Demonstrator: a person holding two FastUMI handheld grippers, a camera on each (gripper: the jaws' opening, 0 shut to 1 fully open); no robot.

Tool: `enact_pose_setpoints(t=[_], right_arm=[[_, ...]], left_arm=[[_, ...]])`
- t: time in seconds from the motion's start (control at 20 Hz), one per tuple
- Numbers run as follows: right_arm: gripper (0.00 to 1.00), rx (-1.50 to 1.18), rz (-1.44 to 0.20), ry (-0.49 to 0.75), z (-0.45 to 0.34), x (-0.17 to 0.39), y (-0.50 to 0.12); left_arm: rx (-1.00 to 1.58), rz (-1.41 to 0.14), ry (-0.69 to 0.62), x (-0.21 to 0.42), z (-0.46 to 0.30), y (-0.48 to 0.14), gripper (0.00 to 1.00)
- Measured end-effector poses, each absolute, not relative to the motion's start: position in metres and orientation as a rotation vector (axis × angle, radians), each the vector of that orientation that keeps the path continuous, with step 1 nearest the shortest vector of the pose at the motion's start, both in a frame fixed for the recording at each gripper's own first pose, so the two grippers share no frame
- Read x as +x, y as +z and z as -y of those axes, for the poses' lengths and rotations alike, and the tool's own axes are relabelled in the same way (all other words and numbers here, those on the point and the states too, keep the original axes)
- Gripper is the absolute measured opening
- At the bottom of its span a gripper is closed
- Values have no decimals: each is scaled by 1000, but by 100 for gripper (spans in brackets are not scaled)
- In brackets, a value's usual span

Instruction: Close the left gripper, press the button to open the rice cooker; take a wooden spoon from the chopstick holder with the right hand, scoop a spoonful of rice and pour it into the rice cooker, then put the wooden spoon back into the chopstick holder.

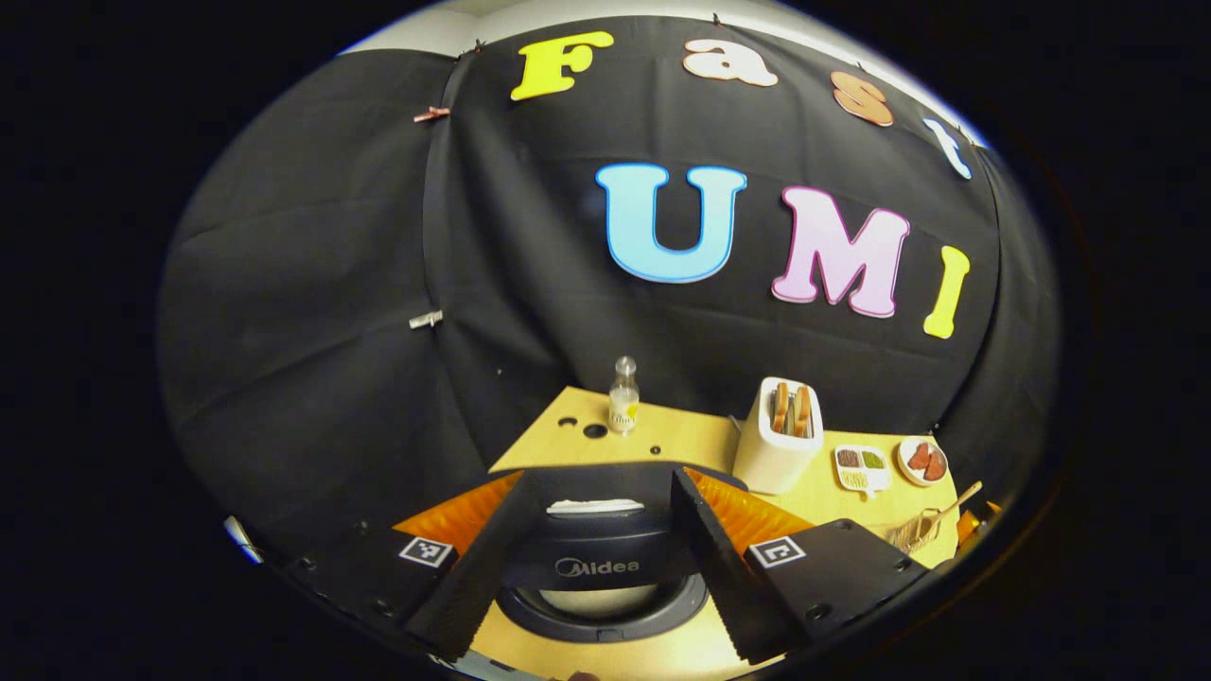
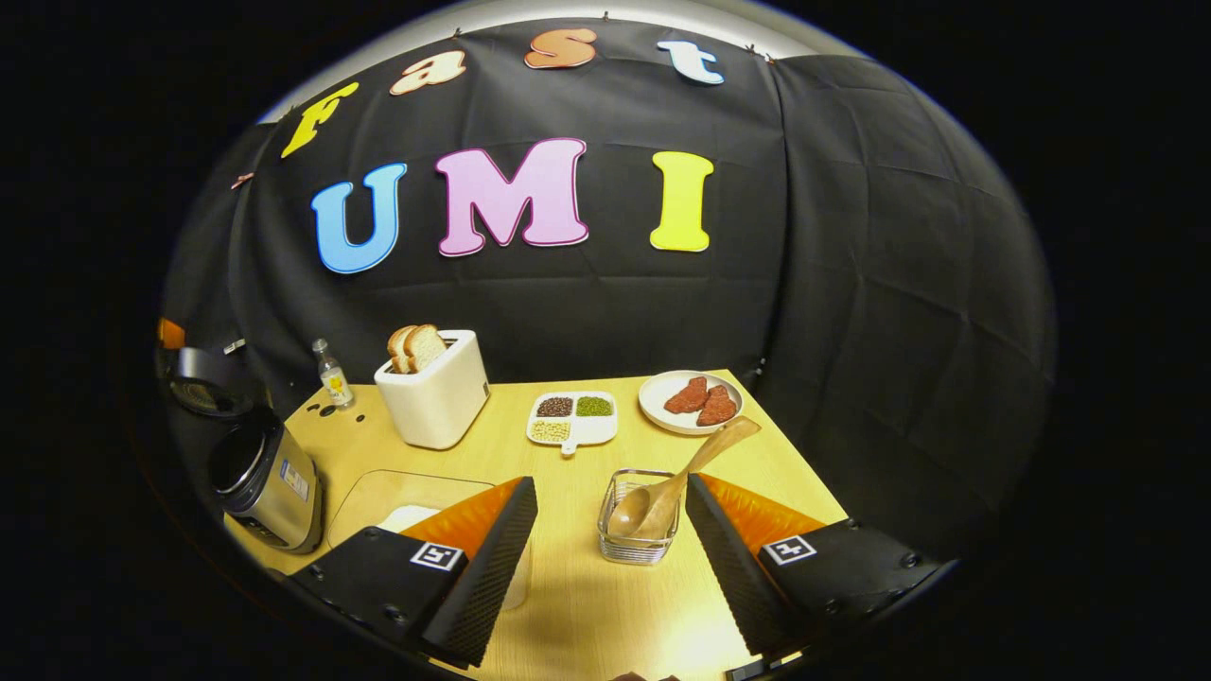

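Observation:
The rice cooker point(image 1: 605, 591) sits right under my left gripper point(image 1: 601, 480), whose jaws are spread wide with nothing between them. In the right gripper view the cooker's silver body point(image 2: 270, 487) stands at the table's left edge with its black lid point(image 2: 203, 383) raised. The wooden spoon point(image 2: 676, 478) leans in the clear chopstick holder point(image 2: 636, 544), bowl down, handle pointing up and right. My right gripper point(image 2: 610, 482) is open, just short of the holder, touching nothing. A clear container of white rice point(image 2: 402, 506) is partly hidden behind its left finger.
A white toaster point(image 2: 435, 402) with bread slices stands at the back, a small bottle point(image 2: 333, 376) to its left. A divided dish of beans point(image 2: 572, 419) and a plate of red meat pieces point(image 2: 691, 402) lie behind the holder. The table ends close on the right.

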State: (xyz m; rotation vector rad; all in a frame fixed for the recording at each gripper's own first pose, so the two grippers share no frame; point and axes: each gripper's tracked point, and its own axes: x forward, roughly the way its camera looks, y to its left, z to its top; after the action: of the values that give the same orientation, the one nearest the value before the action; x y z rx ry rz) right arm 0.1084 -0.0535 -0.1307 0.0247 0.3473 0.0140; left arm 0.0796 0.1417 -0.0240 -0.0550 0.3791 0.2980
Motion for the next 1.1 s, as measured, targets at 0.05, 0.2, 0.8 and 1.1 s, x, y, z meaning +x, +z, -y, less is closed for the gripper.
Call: enact_pose_setpoints(t=[0.05, 0.2, 0.8, 1.1], right_arm=[[99, 21, -354, 26, 50, 106, -133], [99, -3, -373, 56, 42, 100, -142], [99, -12, -392, 136, 31, 83, -153], [99, -1, -395, 208, 31, 79, -161]], left_arm=[[-61, -396, 300, 73, -139, -38, 98], [-67, -431, 307, 60, -131, -76, 98], [-10, -378, 312, 47, -126, -159, 99], [-18, -363, 328, 48, -126, -170, 100]])
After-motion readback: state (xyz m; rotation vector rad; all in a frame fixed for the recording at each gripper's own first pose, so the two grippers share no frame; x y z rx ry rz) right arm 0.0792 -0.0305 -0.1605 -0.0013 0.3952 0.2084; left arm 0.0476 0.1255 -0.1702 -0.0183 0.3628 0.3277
